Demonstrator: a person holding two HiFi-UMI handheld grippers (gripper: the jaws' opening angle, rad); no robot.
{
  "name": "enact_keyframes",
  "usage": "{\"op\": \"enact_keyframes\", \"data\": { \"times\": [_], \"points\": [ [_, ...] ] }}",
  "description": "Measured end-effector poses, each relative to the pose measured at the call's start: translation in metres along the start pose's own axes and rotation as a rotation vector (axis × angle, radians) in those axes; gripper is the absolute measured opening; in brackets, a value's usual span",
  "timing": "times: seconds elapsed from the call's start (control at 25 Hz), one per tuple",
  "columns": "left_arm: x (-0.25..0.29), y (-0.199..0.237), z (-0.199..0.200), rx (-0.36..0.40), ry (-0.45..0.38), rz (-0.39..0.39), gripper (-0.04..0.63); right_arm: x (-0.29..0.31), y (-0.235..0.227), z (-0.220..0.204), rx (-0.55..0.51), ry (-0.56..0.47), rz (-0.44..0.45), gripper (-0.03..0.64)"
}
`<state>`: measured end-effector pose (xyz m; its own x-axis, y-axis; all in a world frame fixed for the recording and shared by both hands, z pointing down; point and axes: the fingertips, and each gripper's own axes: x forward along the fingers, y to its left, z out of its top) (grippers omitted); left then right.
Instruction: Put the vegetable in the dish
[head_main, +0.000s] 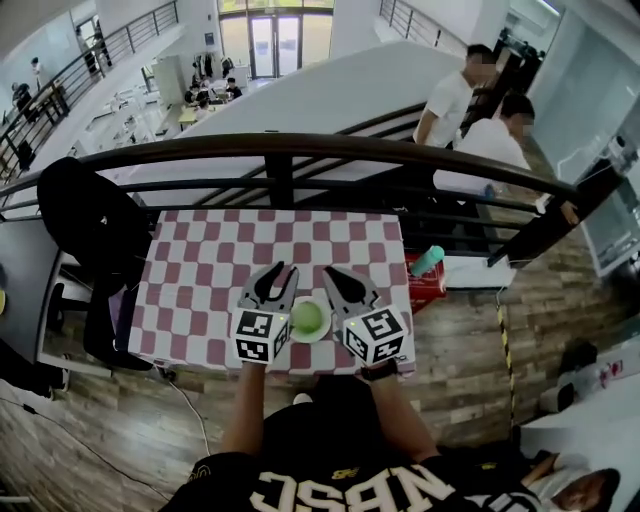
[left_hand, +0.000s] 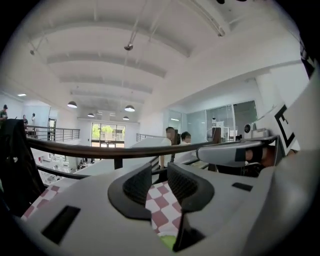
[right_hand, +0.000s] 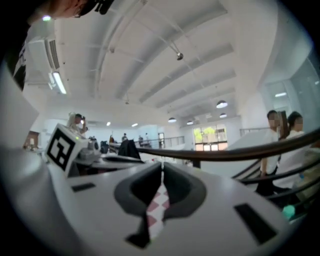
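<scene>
Green vegetable (head_main: 307, 318) found lying in white dish (head_main: 326, 324) at near edge of checkered desk (head_main: 200, 260), between both grippers, behind their tips. Left gripper (head_main: 279, 271) narrowly parted, empty; right gripper (head_main: 339, 273) pressed together, empty. Judged equally near either.

**Surface** (head_main: 200, 300): covered by a matt cloth (head_main: 330, 240) in a red-and-white check.
**Railing** (head_main: 300, 148): dark metal tube, smooth, with a dull sheen.
**Floor** (head_main: 470, 350): wood-grain planks, matt.
**Left gripper** (head_main: 280, 270) and **right gripper** (head_main: 335, 275): shells of smooth, matt, pale-grey plastic. The fingers (left_hand: 137, 187) are black and rubbery-looking, with finely ribbed pads.
**Marker cubes** (head_main: 261, 336): flat matt print, black on white.
**Dish** (head_main: 322, 333): white, smooth, slightly glossy.
**Vegetable** (head_main: 307, 318): pale green, smooth-skinned.
</scene>
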<state>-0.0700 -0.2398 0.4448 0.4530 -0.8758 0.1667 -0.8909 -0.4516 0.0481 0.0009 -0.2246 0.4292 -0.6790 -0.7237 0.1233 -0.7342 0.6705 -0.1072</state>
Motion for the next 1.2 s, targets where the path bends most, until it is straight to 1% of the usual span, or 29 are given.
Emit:
{"op": "enact_keyframes", "data": {
  "times": [0.12,0.16,0.32,0.4,0.48,0.64,0.76,0.92,1.04,1.2],
  "points": [
    [-0.014,-0.008,0.019,0.029,-0.066,0.017,0.035,-0.008,0.005,0.012,-0.020,-0.033,-0.035,0.016],
    [-0.017,-0.010,0.025,0.044,-0.085,0.022,0.018,-0.009,0.005,0.016,-0.033,-0.040,-0.048,0.015],
    [-0.017,-0.013,0.054,0.105,-0.154,0.029,0.018,-0.005,0.005,0.042,-0.100,-0.070,-0.064,0.015],
    [-0.026,-0.021,0.046,0.109,-0.151,0.028,0.018,-0.014,0.015,0.033,-0.105,-0.054,-0.062,0.015],
    [-0.033,-0.018,0.039,0.108,-0.150,0.031,0.018,-0.012,0.023,0.025,-0.101,-0.047,-0.055,0.015],
    [-0.032,-0.012,0.051,0.109,-0.171,0.037,0.018,-0.005,0.027,0.037,-0.118,-0.060,-0.048,0.015],
    [-0.036,-0.009,0.050,0.091,-0.173,0.053,0.018,-0.004,0.031,0.037,-0.126,-0.053,-0.043,0.015],
    [-0.044,0.001,0.034,0.054,-0.156,0.079,0.018,0.000,0.038,0.024,-0.125,-0.030,-0.049,0.015],
    [-0.046,0.010,0.024,0.040,-0.152,0.093,0.018,0.006,0.039,0.016,-0.124,-0.012,-0.065,0.015],
    [-0.049,0.021,-0.003,0.000,-0.108,0.110,0.018,0.013,0.042,-0.004,-0.121,0.038,-0.081,0.017]
  ]
}}
